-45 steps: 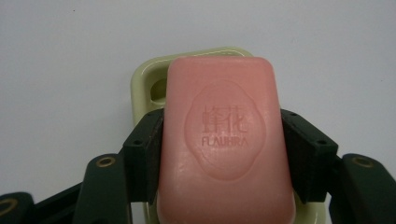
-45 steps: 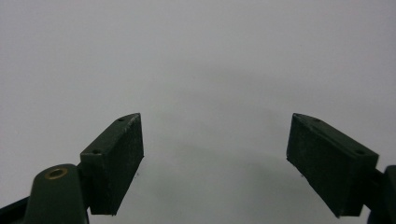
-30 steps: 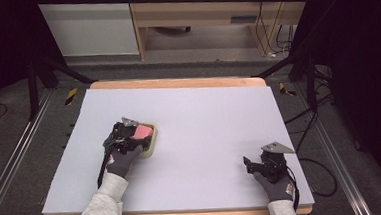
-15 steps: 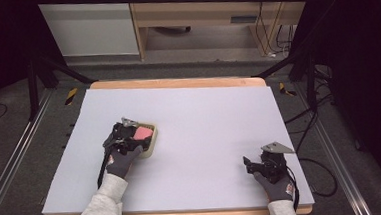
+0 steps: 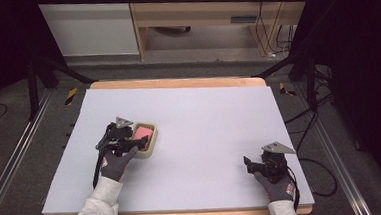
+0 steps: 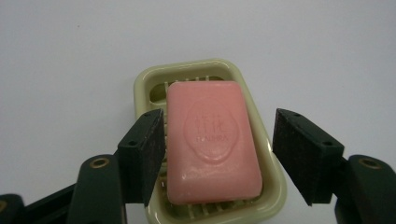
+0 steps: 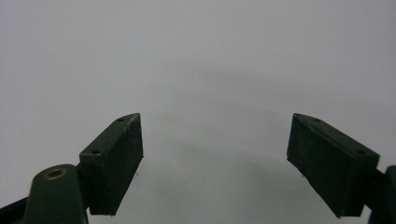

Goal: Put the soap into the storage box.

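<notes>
Left gripper view: stamp on soap [image 6: 212, 144] | high view: R tool [image 5: 256, 164] idle

Pink bar of soap [image 6: 212, 142], rectangular with rounded corners and a stamped oval mark on top, lying flat in a pale green soap dish [image 6: 261, 135]. Slotted dish floor visible around it. Placed on left half of table [image 5: 204, 116].

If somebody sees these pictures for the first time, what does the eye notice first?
A pink soap bar lying in a pale green soap dish on the table's left half. The left gripper straddles it, jaws just opening, pads clear. The right gripper rests open near the front right corner.
</notes>
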A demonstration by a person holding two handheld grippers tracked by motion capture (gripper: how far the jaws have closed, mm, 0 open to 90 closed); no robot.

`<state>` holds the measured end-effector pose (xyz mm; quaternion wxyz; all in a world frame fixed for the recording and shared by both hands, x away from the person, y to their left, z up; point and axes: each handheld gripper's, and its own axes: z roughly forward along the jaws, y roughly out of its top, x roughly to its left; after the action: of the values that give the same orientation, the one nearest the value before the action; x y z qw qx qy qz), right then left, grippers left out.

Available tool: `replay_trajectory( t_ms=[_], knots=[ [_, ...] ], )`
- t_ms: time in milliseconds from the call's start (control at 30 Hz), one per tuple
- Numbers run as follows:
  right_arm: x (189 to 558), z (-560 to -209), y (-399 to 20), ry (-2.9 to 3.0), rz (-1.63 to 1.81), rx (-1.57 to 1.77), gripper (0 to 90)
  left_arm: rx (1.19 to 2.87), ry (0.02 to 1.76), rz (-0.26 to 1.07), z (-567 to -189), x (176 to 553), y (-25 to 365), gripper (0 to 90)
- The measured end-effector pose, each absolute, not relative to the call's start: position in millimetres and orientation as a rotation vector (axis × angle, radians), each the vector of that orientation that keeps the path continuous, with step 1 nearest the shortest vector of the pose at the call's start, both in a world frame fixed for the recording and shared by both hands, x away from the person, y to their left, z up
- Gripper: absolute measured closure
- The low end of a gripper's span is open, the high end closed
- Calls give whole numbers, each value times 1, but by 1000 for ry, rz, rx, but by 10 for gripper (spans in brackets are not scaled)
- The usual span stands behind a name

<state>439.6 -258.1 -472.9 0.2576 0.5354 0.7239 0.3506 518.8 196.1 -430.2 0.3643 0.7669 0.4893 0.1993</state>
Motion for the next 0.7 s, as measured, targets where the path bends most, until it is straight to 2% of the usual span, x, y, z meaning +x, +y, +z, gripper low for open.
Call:
replay_trajectory(
  t_ms=[700],
  knots=[
    [437,-472,-262,1956,960,1469,174,1969,1199,522,-436,476,221,262]
  ],
)
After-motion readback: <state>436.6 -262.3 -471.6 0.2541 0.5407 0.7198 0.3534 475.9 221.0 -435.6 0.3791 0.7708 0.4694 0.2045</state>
